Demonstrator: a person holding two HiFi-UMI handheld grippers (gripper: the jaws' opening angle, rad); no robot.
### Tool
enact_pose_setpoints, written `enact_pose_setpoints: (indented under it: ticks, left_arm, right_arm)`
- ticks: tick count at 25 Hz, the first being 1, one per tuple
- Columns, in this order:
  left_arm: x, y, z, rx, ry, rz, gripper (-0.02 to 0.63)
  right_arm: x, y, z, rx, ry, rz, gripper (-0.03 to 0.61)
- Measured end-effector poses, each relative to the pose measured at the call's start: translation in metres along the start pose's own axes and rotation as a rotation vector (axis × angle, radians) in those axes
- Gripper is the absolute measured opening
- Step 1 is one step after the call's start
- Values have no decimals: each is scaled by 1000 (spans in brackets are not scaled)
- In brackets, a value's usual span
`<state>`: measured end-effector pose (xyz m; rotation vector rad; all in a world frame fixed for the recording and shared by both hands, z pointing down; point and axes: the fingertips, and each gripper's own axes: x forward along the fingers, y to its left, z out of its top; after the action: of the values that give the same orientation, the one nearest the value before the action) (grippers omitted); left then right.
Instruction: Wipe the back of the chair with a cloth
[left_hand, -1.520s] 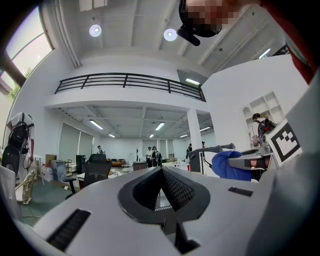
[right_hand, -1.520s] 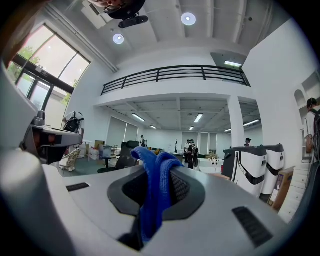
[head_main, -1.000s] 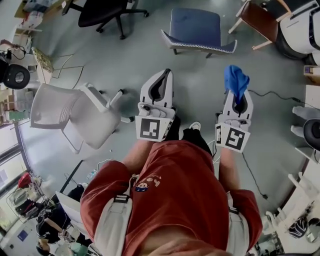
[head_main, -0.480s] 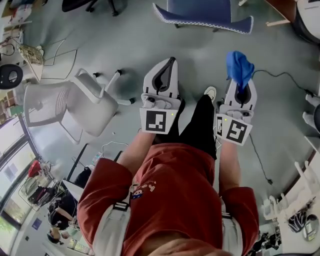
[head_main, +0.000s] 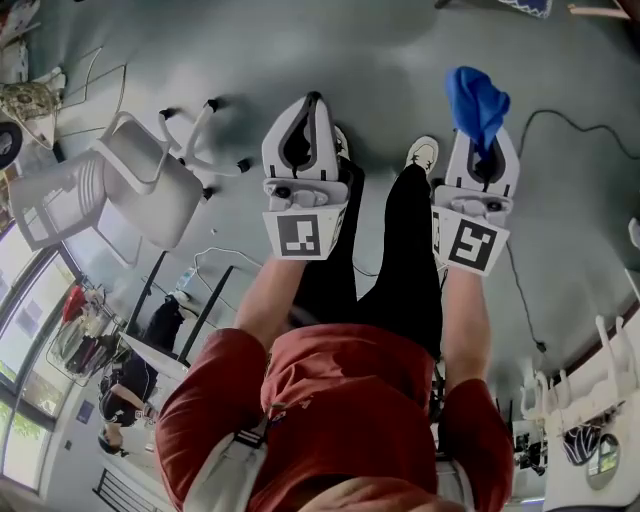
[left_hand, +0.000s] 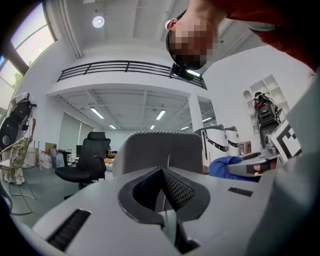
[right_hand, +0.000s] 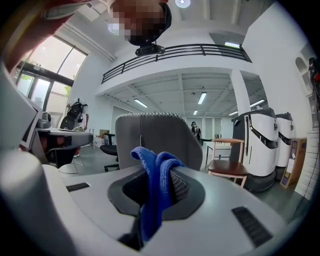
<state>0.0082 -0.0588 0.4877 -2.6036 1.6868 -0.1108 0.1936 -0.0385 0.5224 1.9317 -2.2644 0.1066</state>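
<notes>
- Left gripper (left_hand: 162, 171): jaws pressed together, nothing between them.
- Right gripper (head_main: 481, 150): jaws clamped on blue cloth (right_hand: 152, 185), which bunches above the tips.
- Chair (right_hand: 160, 135): grey back at centre of both gripper views, beyond the jaws.

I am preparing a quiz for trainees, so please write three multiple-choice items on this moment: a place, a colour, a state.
1. In the head view, the white chair is: A) left of the left gripper; B) at the top middle; C) at the right edge.
2. The cloth is: A) red; B) blue; C) yellow.
3. The left gripper's jaws are: A) wide apart; B) shut on the cloth; C) shut on nothing.
Answers: 1 A, it shows at the picture's left, beyond that gripper. 2 B, the right gripper holds it, and it is plainly blue. 3 C, its own view shows the jaws closed together with nothing between them.
</notes>
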Motion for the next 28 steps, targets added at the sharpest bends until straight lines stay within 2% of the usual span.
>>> enact_pose_setpoints:
  ticks: [7, 12, 19, 28]
  left_arm:
    - [3, -22, -91, 32, 68, -10, 14]
    - [3, -23, -128, 34, 104, -2, 14]
    - [5, -25, -135, 30, 128, -32, 14]
    - [17, -20, -139, 36, 130, -37, 14]
  right_arm:
    - [9, -3, -99, 5, 90, 7, 49]
    - [15, 1, -148, 47, 166, 23, 49]
    - [22, -5, -181, 59, 268, 7, 50]
    - [90, -13, -211, 86, 297, 12, 51]
